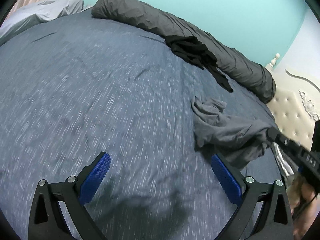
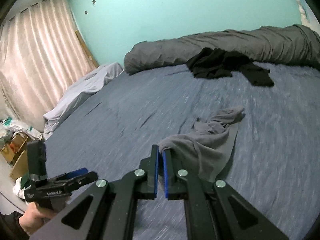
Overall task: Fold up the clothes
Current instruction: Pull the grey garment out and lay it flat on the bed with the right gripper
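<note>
A crumpled grey garment lies on the blue bedspread. My right gripper is shut on one edge of it, lifting that edge; in the left wrist view the same gripper enters from the right, pinching the cloth. My left gripper is open over bare bedspread, left of the garment, with nothing between its blue pads. It shows at lower left of the right wrist view. A black garment lies bunched farther back.
A rolled dark grey duvet runs along the far bed edge by the teal wall. A light grey pillow sits at one corner. A cream headboard is at right; curtains and boxes stand beside the bed.
</note>
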{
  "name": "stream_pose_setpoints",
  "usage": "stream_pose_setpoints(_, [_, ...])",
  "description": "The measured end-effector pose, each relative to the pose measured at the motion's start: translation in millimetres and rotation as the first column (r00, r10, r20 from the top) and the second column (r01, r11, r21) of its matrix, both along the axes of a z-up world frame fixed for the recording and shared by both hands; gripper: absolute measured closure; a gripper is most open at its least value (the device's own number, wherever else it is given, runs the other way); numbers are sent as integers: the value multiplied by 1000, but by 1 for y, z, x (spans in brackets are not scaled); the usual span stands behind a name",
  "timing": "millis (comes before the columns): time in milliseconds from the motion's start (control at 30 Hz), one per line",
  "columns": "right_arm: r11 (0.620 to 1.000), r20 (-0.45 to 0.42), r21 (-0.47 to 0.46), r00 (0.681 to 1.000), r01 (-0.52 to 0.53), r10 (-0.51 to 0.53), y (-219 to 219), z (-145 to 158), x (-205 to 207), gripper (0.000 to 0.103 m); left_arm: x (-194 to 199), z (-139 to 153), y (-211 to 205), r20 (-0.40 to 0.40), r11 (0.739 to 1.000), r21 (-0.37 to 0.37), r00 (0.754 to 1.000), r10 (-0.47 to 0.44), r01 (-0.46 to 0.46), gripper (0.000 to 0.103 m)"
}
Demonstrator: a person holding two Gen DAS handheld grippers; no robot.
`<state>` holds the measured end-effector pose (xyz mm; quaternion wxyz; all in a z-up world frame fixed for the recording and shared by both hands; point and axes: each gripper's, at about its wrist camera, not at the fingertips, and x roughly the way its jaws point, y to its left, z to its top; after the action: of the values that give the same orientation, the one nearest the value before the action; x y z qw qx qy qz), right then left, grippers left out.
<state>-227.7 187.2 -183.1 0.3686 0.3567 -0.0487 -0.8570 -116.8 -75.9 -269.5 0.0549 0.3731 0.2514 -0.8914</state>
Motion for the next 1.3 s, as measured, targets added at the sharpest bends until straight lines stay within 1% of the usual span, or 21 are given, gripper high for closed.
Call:
stream_pose_setpoints(100, [999,38,-31,999,-15,16,-2,-12,26,99,13,-7,0,1,1000,12,1000,2,-2,0])
stream_pose_setpoints(200, [999,71,-37,997,-19,22,-4,-28,42,99,20,-19,1,8,1000,15,1000,-2,2,0])
stream_pose_setpoints(333, [1000,103,-7,995,-7,8,-9,-50,47,99,16,-34,3,36,1000,0,999,-13,13,0])
stream_pose_setpoints(367, [1000,116,-7,993,13,-12,-7,-57,46,97,14,-38,3,41,1000,-3,999,-15,15,0])
stream_pose_setpoints(467, [997,166,-59,985,51,-40,4,-69,40,96,8,-42,4,44,1000,6,999,-11,11,0])
stream_pose_setpoints(500, [995,183,-82,982,64,-48,8,-73,39,93,6,-43,4,44,1000,10,999,-9,9,0])
stream_pose_setpoints(533, [991,189,-95,979,94,-75,14,-75,37,84,4,-45,4,45,1000,14,999,-8,7,0])
stream_pose_setpoints(567, [987,194,-105,976,123,-101,20,-78,36,72,2,-46,4,45,1000,18,999,-6,5,0])
stream_pose_setpoints(600, [982,202,-116,972,149,-123,25,-81,35,64,0,-47,5,46,1000,22,999,-5,4,0])
stream_pose_setpoints(633, [976,213,-129,966,174,-144,31,-84,35,55,-2,-48,5,46,1000,25,999,-3,2,0])
stream_pose_setpoints(700, [962,232,-166,957,217,-176,42,-90,33,55,-3,-47,8,35,1000,4,999,-4,4,0])
stream_pose_setpoints(800, [948,241,-176,946,264,-218,51,-97,31,55,-5,-45,11,18,999,-33,1000,-11,12,0])
stream_pose_setpoints(900, [937,252,-189,937,294,-243,59,-102,29,55,-11,-48,13,22,999,-40,1000,-13,14,0])
stream_pose_setpoints(967, [930,277,-186,925,316,-259,63,-104,23,55,-15,-49,14,25,999,-46,1000,-12,13,0])
stream_pose_setpoints(1067, [922,281,-169,914,347,-292,66,-105,17,55,-19,-49,15,26,998,-63,1000,-9,11,0])
stream_pose_setpoints(1200, [931,302,-125,907,342,-293,57,-112,2,55,-23,-50,11,26,998,-63,1000,0,2,0])
stream_pose_setpoints(1233, [938,302,-104,909,332,-288,52,-113,-1,59,-23,-50,10,27,998,-62,1000,3,-2,0])
stream_pose_setpoints(1267, [944,301,-82,911,320,-282,46,-113,-4,66,-25,-51,8,28,998,-57,1000,7,-5,0])
stream_pose_setpoints(1300, [950,300,-60,913,308,-277,40,-114,-7,68,-27,-52,7,30,999,-50,999,11,-9,0])
